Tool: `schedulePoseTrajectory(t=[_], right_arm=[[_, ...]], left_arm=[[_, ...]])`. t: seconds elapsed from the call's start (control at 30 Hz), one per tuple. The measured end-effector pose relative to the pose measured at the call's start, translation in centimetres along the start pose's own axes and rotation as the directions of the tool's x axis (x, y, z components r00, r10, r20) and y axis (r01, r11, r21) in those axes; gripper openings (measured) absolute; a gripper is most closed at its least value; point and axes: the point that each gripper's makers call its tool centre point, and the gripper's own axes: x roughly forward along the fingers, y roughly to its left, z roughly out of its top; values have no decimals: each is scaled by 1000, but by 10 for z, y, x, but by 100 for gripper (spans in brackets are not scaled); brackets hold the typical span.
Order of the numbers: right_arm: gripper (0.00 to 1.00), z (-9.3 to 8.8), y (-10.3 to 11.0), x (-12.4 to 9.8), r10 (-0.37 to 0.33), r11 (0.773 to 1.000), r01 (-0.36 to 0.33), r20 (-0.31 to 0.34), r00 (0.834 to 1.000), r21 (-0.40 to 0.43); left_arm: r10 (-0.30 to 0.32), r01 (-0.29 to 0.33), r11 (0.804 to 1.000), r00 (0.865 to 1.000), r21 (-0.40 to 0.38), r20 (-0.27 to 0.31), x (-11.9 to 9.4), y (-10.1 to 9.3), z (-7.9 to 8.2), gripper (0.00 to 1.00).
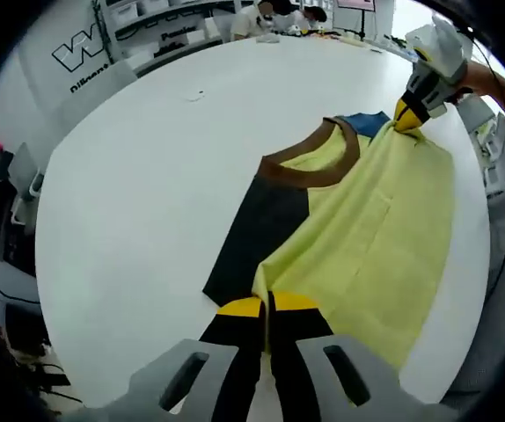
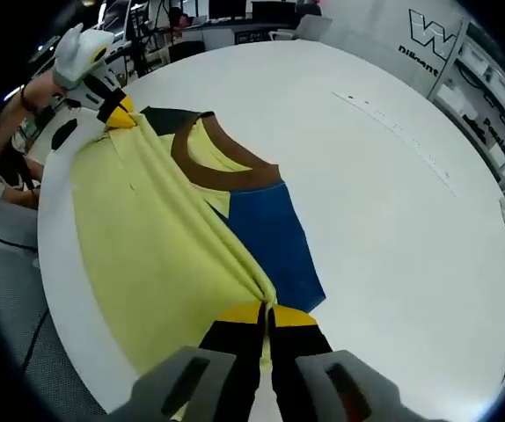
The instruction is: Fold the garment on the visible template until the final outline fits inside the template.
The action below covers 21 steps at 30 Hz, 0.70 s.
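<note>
Left claw (image 1: 267,308) clamped on yellow garment (image 1: 384,229) at near edge; right claw (image 2: 267,315) likewise pinched shut on same cloth. Each claw seen far off in the other's view, gripping the opposite corner. Garment lifted between them, brown collar (image 1: 310,171) draped over dark template (image 1: 261,237) on white tabletop (image 1: 147,176).

I see soft matt cloth in the yellow garment (image 1: 367,237), creased, with a brown ribbed collar (image 1: 310,171). The white table (image 1: 147,176) at ten o'clock looks smooth, faintly glossy. My gripper (image 1: 267,308) jaws look matt plastic.
</note>
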Motion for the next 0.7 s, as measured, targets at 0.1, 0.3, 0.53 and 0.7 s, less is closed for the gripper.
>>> schedulePoseTrajectory(t=[0.1, 0.3, 0.53, 0.7], right_arm=[[0, -3, 4, -1, 6, 1000, -7, -29, 1000, -26], [0, -6, 6, -3, -11, 997, 8, -38, 999, -79], [0, -1, 5, -5, -14, 998, 19, 70, 997, -66], [27, 5, -6, -24, -102, 987, 125, 219, 971, -97]], left_arm=[[-45, 44, 999, 998, -16, -52, -4, -11, -7, 5], [-45, 46, 999, 997, 14, -63, -6, -17, -9, 5], [-24, 28, 982, 999, 188, -23, -7, -16, -5, 6], [49, -56, 996, 992, 66, 115, -18, 2, 3, 18]])
